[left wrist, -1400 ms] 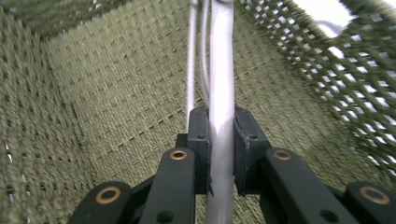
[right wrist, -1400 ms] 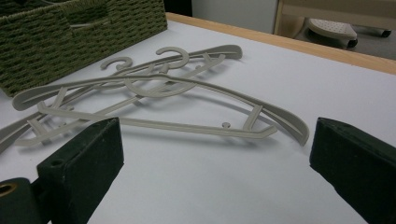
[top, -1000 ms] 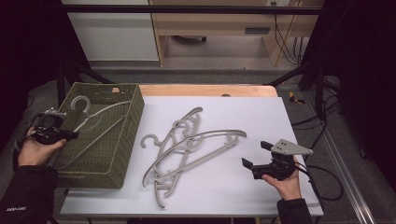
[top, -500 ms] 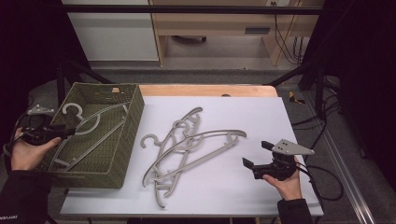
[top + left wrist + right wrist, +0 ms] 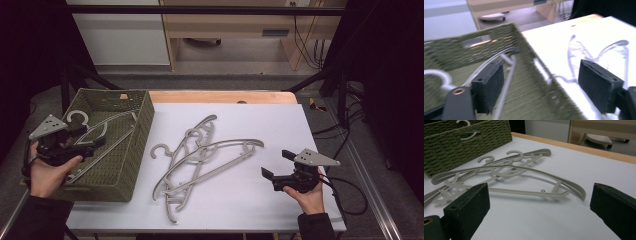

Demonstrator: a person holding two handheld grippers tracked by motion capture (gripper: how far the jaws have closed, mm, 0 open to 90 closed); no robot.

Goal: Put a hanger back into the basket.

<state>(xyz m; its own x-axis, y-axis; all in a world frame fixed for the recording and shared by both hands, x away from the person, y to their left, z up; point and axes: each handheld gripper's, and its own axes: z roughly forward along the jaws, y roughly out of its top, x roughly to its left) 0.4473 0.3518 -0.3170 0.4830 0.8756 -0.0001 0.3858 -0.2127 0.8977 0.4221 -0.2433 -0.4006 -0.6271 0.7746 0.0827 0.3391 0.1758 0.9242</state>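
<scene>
White table point(image 5: 240, 200), hanger point(image 5: 107, 131) in basket point(image 5: 131, 165), below parted fingers point(image 5: 97, 142)

A white table point(image 5: 280, 125) with a wooden far edge carries a green woven basket point(image 5: 135, 150) at its left; a loose pile of grey hangers point(image 5: 200, 155) lies mid-table, just right of the basket.

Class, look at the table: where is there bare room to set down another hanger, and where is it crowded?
Bare white table lies beyond the hanger pile, and between it and the right tool. Crowded: the middle with the piled hangers, and the green basket, which holds a hanger.
</scene>
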